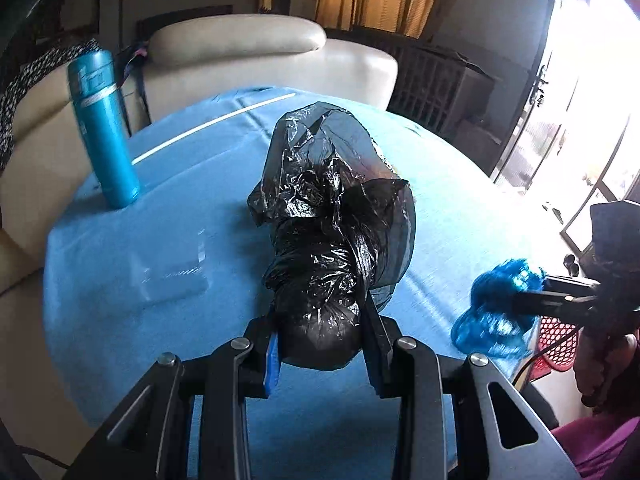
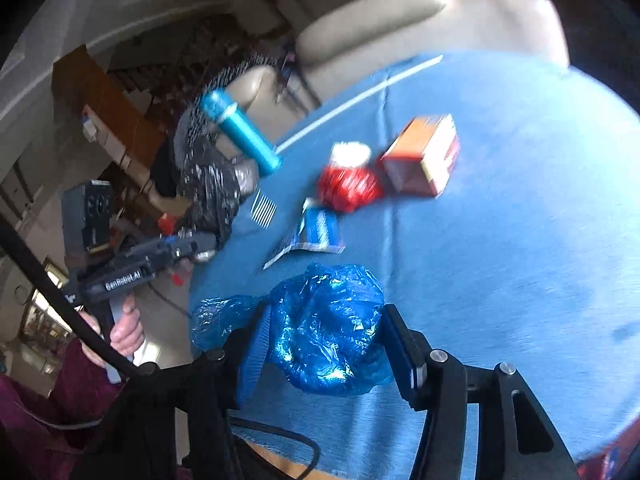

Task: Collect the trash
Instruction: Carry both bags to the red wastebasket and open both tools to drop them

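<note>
My left gripper (image 1: pixel 320 316) is shut on a black trash bag (image 1: pixel 336 216), whose crumpled mouth opens away from me above the blue tablecloth (image 1: pixel 160 200). My right gripper (image 2: pixel 324 332) is shut on a crumpled blue plastic wrapper (image 2: pixel 328 328); it also shows at the right of the left wrist view (image 1: pixel 496 312). On the table in the right wrist view lie a red crumpled wrapper (image 2: pixel 348 186), an orange and white carton (image 2: pixel 424 156) and a blue and white flat wrapper (image 2: pixel 316 236). The black bag (image 2: pixel 212 188) and left gripper (image 2: pixel 188 246) show at the left there.
A teal bottle (image 1: pixel 104 128) stands at the table's far left edge. A clear flat plastic piece (image 1: pixel 172 276) lies on the cloth left of the bag. A cream sofa (image 1: pixel 280 52) stands behind the table. A red mesh basket (image 1: pixel 556 340) sits low at the right.
</note>
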